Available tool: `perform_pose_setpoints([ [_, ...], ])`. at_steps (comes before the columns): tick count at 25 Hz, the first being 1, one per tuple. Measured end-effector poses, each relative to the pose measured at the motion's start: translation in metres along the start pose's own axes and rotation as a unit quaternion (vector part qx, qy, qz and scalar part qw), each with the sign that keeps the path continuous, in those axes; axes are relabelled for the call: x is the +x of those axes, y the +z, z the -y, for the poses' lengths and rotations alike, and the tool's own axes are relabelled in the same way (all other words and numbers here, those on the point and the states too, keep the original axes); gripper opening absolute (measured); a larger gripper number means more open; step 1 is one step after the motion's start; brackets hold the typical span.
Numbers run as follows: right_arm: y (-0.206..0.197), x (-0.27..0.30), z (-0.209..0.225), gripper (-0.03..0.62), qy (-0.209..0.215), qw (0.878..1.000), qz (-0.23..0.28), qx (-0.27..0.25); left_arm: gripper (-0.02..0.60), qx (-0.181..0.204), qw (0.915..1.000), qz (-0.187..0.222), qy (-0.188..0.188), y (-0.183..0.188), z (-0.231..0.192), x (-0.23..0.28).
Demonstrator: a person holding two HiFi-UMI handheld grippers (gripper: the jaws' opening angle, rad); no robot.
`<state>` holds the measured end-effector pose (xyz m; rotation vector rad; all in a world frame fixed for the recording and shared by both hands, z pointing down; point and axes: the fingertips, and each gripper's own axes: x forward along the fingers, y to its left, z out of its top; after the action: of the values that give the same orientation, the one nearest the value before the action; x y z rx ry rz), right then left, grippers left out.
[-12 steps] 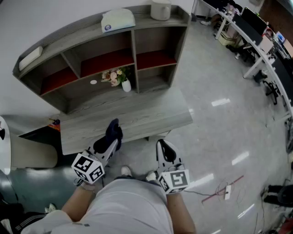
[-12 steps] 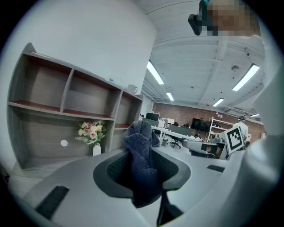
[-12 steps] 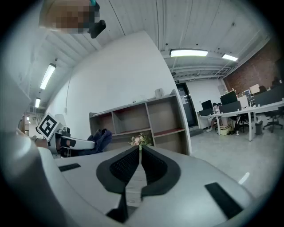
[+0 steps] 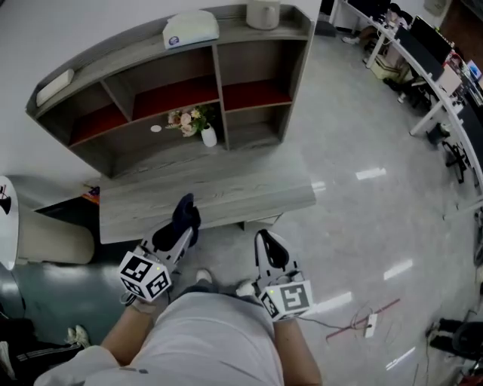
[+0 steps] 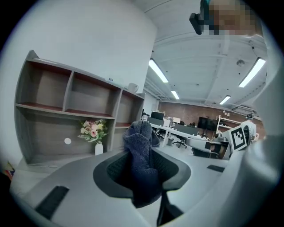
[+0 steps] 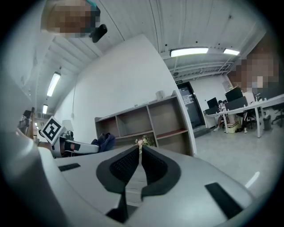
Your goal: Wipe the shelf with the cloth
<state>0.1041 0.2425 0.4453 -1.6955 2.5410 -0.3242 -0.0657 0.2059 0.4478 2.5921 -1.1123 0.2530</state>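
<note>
A dark blue cloth [image 4: 185,214] is bunched between the jaws of my left gripper [image 4: 183,228], which is shut on it just over the near edge of the grey desk [image 4: 249,188]. In the left gripper view the cloth [image 5: 142,164] fills the gap between the pads and sticks up past the left gripper [image 5: 143,153]. The grey shelf unit [image 4: 260,64] with red inner boards stands at the desk's back. My right gripper [image 4: 269,247] hovers below the desk edge, shut on nothing; its pads [image 6: 128,166] meet at the tips in the right gripper view.
A small vase of flowers [image 4: 198,124] and a white disc [image 4: 155,129] stand on the desk by the shelf. A white box [image 4: 192,29] and a white pot [image 4: 263,13] sit on the shelf's top. Office desks [image 4: 423,60] run along the right, and a cable [image 4: 362,320] lies on the floor.
The head view has shifted slightly, so the shelf sits a little higher in the picture. Both grippers keep their places and the cloth stays in the left one.
</note>
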Motion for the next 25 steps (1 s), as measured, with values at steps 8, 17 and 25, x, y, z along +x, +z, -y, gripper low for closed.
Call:
perform_pose_setpoints([
  [8, -0.019, 0.008, 0.005, 0.032, 0.038, 0.998, -0.012, 0.045, 0.129, -0.028, 0.9981, 0.003, 0.054, -0.004, -0.009, -0.004],
  [17, -0.031, 0.059, 0.013, 0.032, 0.039, 0.997, -0.043, 0.041, 0.132, -0.042, 0.9972, 0.0, 0.062, -0.004, -0.055, 0.015],
  [25, -0.033, 0.146, 0.007, 0.032, 0.047, 0.997, -0.06, 0.034, 0.132, -0.063, 0.9958, -0.001, 0.066, 0.012, -0.13, 0.041],
])
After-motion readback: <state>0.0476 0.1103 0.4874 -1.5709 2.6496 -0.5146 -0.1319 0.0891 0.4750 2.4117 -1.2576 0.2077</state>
